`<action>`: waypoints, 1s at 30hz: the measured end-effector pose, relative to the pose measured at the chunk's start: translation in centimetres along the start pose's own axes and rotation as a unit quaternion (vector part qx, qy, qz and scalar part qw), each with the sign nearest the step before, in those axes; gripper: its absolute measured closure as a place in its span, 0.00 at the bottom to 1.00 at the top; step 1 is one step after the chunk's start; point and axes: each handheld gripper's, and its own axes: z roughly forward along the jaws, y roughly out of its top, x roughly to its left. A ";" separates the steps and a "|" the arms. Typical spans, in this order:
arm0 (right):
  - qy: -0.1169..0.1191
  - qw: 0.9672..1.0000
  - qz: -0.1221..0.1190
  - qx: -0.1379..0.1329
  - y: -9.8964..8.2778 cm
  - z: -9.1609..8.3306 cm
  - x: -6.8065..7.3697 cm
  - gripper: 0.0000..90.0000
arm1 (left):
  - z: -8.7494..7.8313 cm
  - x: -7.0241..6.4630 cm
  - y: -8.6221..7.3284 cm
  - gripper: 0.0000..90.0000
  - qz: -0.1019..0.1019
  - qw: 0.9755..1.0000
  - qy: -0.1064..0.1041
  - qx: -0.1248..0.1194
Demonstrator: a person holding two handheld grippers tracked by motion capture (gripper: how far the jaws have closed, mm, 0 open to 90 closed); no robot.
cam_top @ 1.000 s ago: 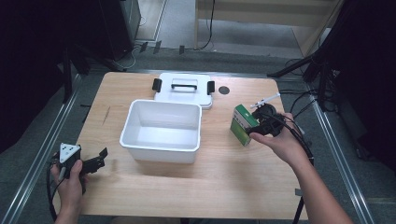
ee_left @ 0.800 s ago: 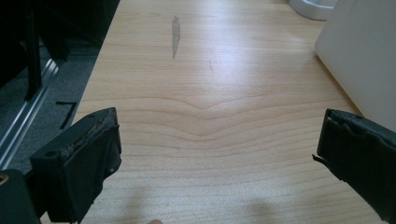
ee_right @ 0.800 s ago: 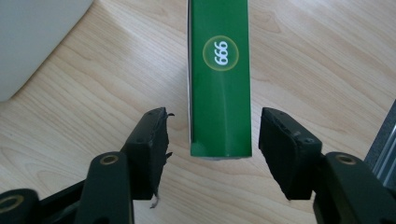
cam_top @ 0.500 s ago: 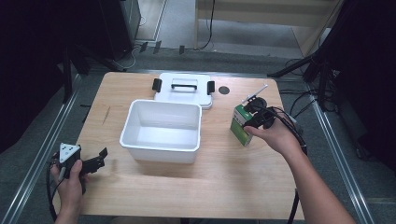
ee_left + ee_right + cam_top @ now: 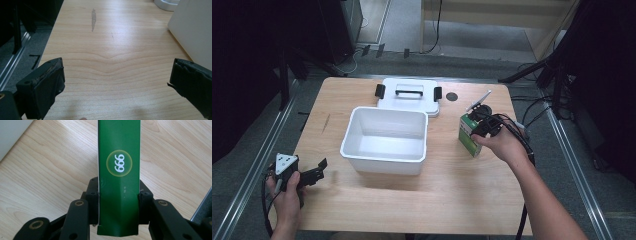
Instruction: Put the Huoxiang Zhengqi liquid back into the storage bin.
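Note:
A green box (image 5: 468, 135) with a round "999" mark (image 5: 119, 165) stands on the wooden table (image 5: 462, 190), right of the white tub (image 5: 385, 139). My right gripper (image 5: 479, 125) is shut on this box, its two black jaws pressing the box's sides (image 5: 119, 202). My left gripper (image 5: 314, 172) rests at the table's front left corner. Its jaws stand wide apart (image 5: 112, 82) over bare wood, with nothing between them. The tub's side (image 5: 195, 27) shows at the right of the left gripper view.
The tub's white lid (image 5: 408, 95) with black clips lies behind the tub. A small dark round spot (image 5: 452, 96) marks the table beside the lid. Cables run off the table's right edge (image 5: 532, 130). Dark stands and floor surround the table.
The right hand has shifted and settled its gripper onto the green box, which now sits slightly nearer and lower. The left gripper has not moved.

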 end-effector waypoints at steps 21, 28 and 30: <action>0.028 0.996 -0.068 -0.053 1.9 -6.4 1.3 0.72 | 0.0 0.0 0.0 0.00 0.000 1.000 -0.002 -0.001; 0.034 0.994 -0.085 -0.061 2.6 -8.0 1.7 0.72 | 0.0 0.0 0.0 0.00 -0.001 1.000 -0.002 -0.001; 0.034 0.994 -0.085 -0.062 2.7 -8.2 1.7 0.72 | 0.0 0.1 0.0 0.00 0.000 1.000 -0.003 0.000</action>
